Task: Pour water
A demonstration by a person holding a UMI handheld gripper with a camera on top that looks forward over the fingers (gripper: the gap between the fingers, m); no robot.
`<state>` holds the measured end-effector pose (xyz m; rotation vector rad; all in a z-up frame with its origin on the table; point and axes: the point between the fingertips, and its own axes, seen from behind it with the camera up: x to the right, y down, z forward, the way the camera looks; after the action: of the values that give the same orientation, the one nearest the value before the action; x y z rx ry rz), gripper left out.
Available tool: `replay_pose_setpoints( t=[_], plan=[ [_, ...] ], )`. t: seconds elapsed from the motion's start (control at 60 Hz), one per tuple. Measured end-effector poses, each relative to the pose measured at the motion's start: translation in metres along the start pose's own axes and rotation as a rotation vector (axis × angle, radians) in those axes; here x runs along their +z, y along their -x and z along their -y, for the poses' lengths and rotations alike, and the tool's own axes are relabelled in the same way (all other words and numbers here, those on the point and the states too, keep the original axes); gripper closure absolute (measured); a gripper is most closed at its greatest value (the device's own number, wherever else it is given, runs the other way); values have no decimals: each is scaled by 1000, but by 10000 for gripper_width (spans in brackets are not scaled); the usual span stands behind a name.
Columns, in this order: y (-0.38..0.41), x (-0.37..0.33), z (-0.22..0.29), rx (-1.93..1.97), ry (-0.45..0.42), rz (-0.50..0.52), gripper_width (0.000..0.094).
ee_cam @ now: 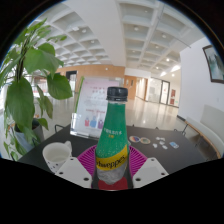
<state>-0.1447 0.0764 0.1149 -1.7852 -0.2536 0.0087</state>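
A green plastic bottle [113, 135] with a yellow label and a black cap stands upright between my fingers. My gripper [112, 166] has its pink pads [87, 160] pressed against the bottle's lower body on both sides, so it is shut on the bottle. A white paper cup [57, 154] stands on the dark table [165, 150] to the left of the bottle, just beyond my left finger. Its opening faces up and it looks empty.
A leafy green potted plant [28, 85] rises at the left behind the cup. A standing poster board [92, 105] is behind the bottle. Small stickers [158, 142] lie on the table to the right. A white bench [210, 130] stands at the far right.
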Motion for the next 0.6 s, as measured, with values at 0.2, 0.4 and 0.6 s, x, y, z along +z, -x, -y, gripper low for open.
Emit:
replay_pose_setpoints(
  t=[0.2, 0.4, 0.6],
  plan=[
    [-11, 3, -47, 23, 27, -18, 523],
    [-8, -1, -56, 57, 91, -8, 286],
    [-21, -49, -52, 31, 141, -58, 79]
  ],
)
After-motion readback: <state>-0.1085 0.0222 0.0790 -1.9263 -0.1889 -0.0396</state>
